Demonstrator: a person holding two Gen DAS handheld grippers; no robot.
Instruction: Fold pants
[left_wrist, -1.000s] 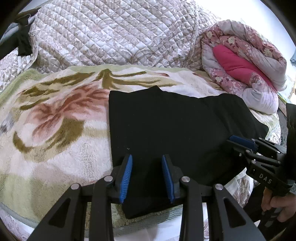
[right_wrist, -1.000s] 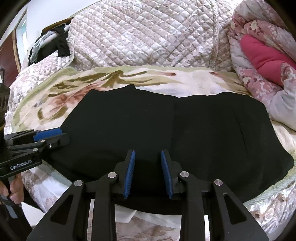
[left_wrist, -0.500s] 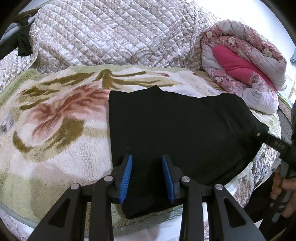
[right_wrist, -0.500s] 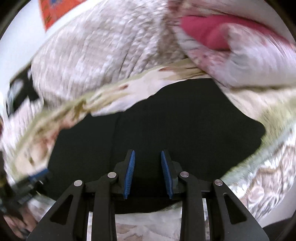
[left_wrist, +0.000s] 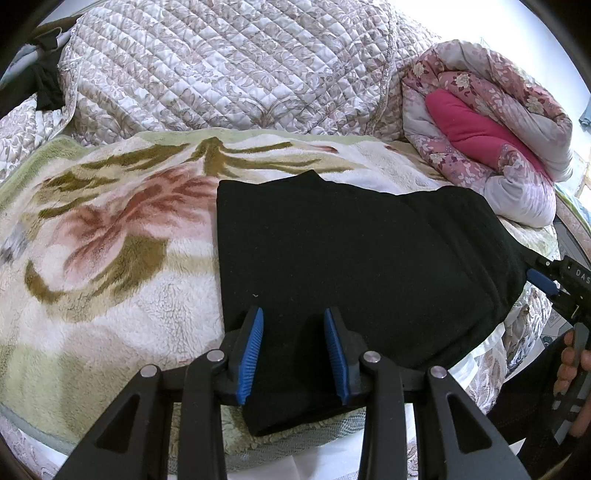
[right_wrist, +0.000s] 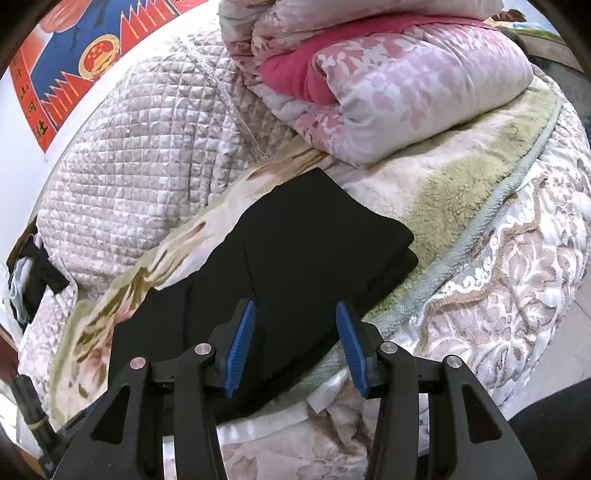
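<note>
On the floral blanket (left_wrist: 110, 258) the black pants (left_wrist: 351, 266) lie folded flat; the right gripper (right_wrist: 295, 343) has swung round to their right end, jaws spread wide, empty; the left gripper (left_wrist: 293, 349) stays parted, empty, over the near-left corner; another fold looks next.

The pants (left_wrist: 354, 266) were plain black. The blanket (left_wrist: 110, 258) beneath them was cream fleece with pink and olive-brown leaf shapes and a pale green edge. Behind the pants, the quilt (left_wrist: 229, 70) was white-grey with a taupe scroll pattern. The rolled duvet (left_wrist: 491, 122) was pink floral around magenta. Both grippers' pads (right_wrist: 240, 347) were blue on black.
</note>
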